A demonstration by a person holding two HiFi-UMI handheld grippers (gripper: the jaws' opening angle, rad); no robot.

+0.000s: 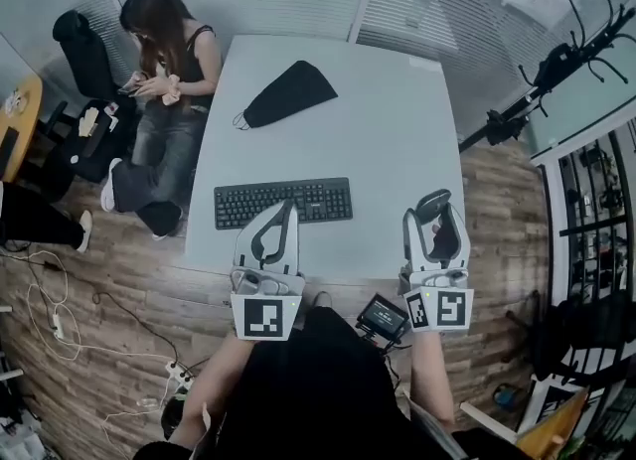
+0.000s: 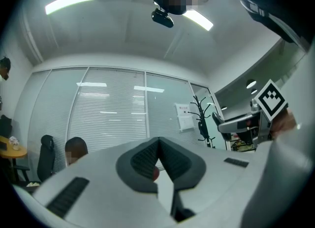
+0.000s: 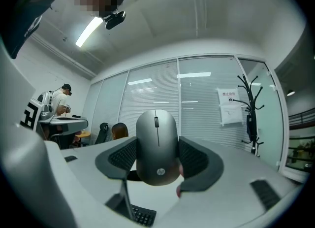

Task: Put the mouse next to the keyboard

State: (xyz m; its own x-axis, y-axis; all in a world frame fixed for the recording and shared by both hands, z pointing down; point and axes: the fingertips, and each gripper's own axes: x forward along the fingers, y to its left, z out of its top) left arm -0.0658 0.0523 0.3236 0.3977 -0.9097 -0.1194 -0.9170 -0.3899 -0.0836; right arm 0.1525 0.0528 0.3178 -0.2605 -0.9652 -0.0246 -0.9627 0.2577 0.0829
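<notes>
A grey mouse (image 1: 433,204) is clamped between the jaws of my right gripper (image 1: 434,216), held above the table's right front corner. In the right gripper view the mouse (image 3: 157,146) fills the gap between the ribbed pads (image 3: 197,157), its wheel end pointing away from the camera. The black keyboard (image 1: 283,202) lies near the front edge of the white table (image 1: 397,140), and a corner of the keyboard (image 3: 142,216) shows below the jaws. My left gripper (image 1: 289,208) hovers over the keyboard's middle. Seen from its own camera, the left gripper (image 2: 158,146) has its jaws shut with nothing between them.
A black cloth item with ear loops (image 1: 288,93) lies on the far part of the table. A person (image 1: 164,61) sits by the table's left side next to a black chair (image 1: 84,51). A coat rack (image 1: 571,51) stands at the right. Cables (image 1: 60,319) trail on the wooden floor.
</notes>
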